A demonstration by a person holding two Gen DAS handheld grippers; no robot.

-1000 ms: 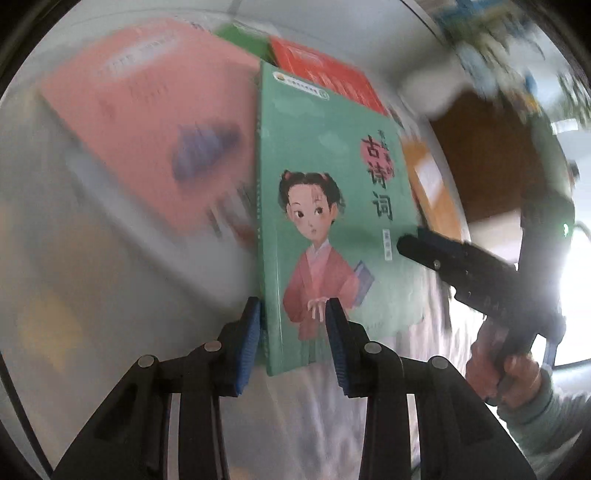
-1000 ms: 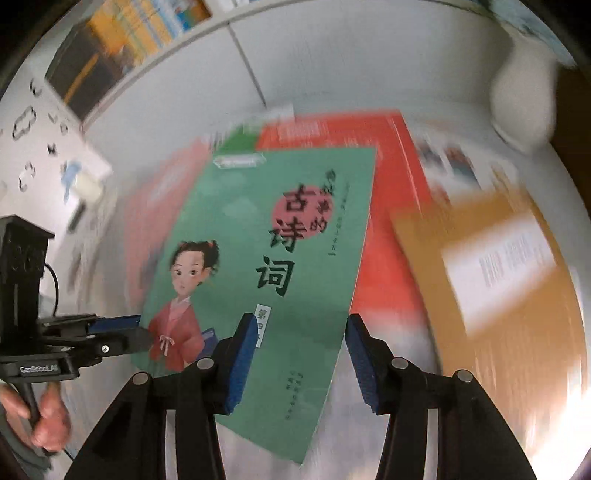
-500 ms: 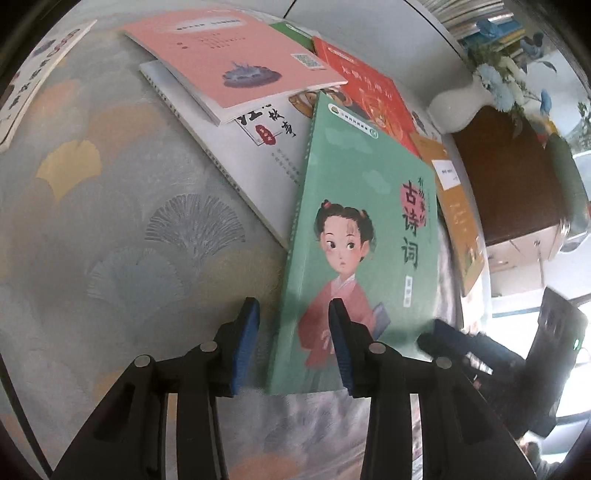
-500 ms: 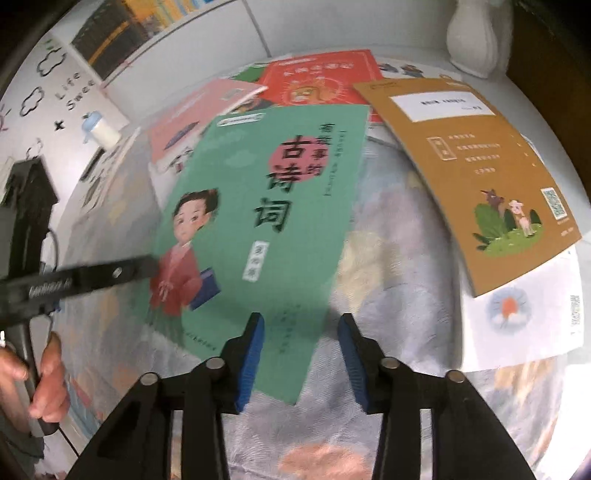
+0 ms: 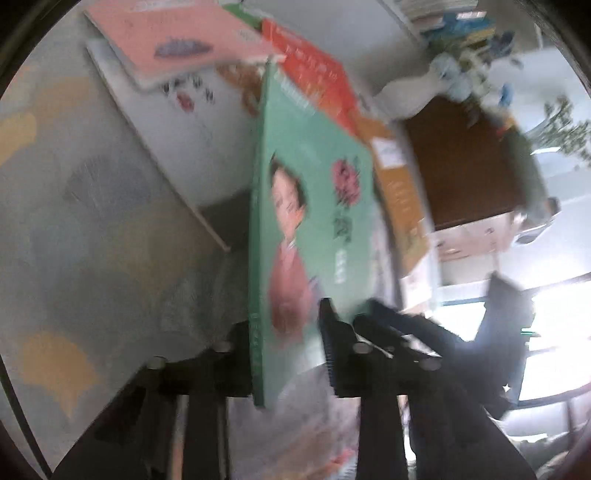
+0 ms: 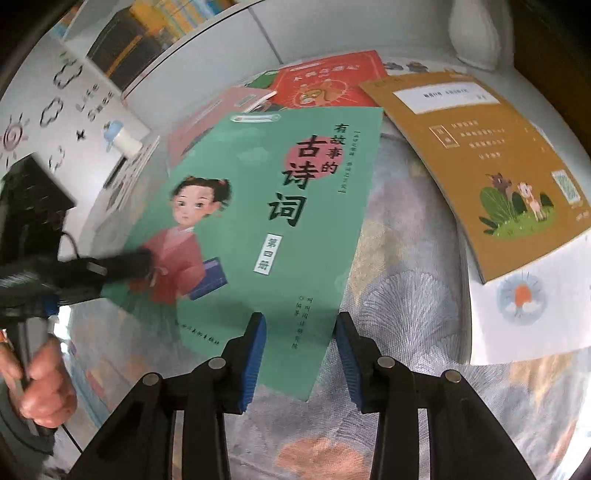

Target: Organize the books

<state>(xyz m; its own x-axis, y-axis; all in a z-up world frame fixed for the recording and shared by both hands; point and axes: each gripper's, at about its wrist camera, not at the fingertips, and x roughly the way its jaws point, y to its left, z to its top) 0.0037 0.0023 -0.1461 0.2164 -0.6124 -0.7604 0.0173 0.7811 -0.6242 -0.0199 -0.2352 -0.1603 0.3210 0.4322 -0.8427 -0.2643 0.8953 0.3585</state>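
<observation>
My left claw (image 5: 288, 350) is clamped on the spine edge of the green book (image 6: 258, 229), near its lower corner; in the left wrist view the book (image 5: 310, 221) stands tilted between the two fingers, and that picture is blurred. My right claw (image 6: 301, 354) has its blue pads apart, one on each side of the book's lower right corner; whether the pads press on the cover cannot be told from the picture. The cover shows a girl in a red robe holding a blue book, with large characters reading 有故事的古诗词 and a small white label reading 第四册. The book is raised above the patterned tablecloth (image 6: 406, 295). Behind it lie a red book (image 6: 325, 85) and a pink book (image 6: 207, 122), their titles too blurred to read. To the right lies a brown book (image 6: 480, 166) bearing a white label, an animal drawing and a square code; it rests on a white book (image 6: 524, 310). The wall sticker (image 6: 92, 99) at left reads "Life Swee". A white vase (image 6: 476, 33) stands at the far edge.
</observation>
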